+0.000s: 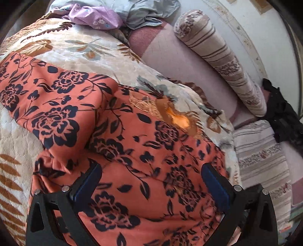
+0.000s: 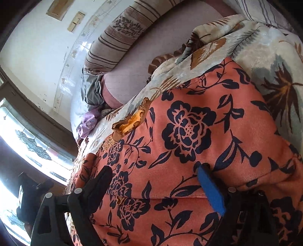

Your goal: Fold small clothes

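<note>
Item: orange floral garment (image 1: 132,151), lying partly folded, lower frame.
Soft, light, slippery-looking; both hand-held grippers (image 1: 149,177) (image 2: 157,179) hovering wide, empty; taking a hem seems best.

Orange garment (image 1: 117,143) printed with dark navy roses and leaves. Cream blanket (image 1: 90,49) patterned in brown and grey foliage. Lilac cloth (image 1: 94,16) with small flowers. Beige bolster (image 1: 217,54), brown-striped. Black gripper frames, blue pads (image 2: 211,191).

My left wrist camera looks steeply down, close over the orange cloth with dark blue flowers (image 1: 113,132), facing the striped beige bolster cushion (image 1: 217,56). My right wrist camera sits rolled, equally close to that cloth (image 2: 189,132), facing the white wall (image 2: 37,47). Both views share cloth, cushion (image 2: 117,37) and cream leaf-patterned blanket (image 1: 79,49) (image 2: 255,47).
</note>
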`<act>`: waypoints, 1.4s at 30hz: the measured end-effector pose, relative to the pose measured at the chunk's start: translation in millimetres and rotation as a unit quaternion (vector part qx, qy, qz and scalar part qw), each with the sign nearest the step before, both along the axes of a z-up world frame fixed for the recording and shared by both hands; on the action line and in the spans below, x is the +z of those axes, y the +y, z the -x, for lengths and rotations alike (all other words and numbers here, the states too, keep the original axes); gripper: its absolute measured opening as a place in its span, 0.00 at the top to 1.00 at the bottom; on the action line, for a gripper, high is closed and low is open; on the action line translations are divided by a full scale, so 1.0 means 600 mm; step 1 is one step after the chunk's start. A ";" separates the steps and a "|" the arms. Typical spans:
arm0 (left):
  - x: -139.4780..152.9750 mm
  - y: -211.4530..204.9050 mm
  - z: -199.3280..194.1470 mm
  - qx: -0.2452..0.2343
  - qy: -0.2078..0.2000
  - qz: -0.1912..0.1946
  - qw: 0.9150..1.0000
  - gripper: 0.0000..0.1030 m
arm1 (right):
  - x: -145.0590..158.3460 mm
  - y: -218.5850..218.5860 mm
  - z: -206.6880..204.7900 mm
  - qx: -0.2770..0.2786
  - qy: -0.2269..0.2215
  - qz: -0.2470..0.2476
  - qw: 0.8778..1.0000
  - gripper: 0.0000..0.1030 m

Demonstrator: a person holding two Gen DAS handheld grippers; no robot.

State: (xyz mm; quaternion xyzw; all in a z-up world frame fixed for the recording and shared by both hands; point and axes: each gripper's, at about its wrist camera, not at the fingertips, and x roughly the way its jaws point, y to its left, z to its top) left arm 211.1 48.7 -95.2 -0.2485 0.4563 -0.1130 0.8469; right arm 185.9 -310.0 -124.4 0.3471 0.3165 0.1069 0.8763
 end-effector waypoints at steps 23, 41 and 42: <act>-0.062 0.094 -0.029 0.119 0.075 0.022 0.990 0.96 | -0.003 -0.001 0.007 -0.003 -0.016 -0.008 1.000 0.10; 0.011 0.062 0.033 0.051 -0.011 -0.018 0.998 0.46 | 0.114 -0.044 0.021 -0.013 -0.032 -0.043 0.998 0.09; 0.003 0.059 0.028 0.050 0.002 -0.002 0.999 0.46 | 0.111 -0.042 0.024 -0.009 -0.029 -0.041 0.999 0.09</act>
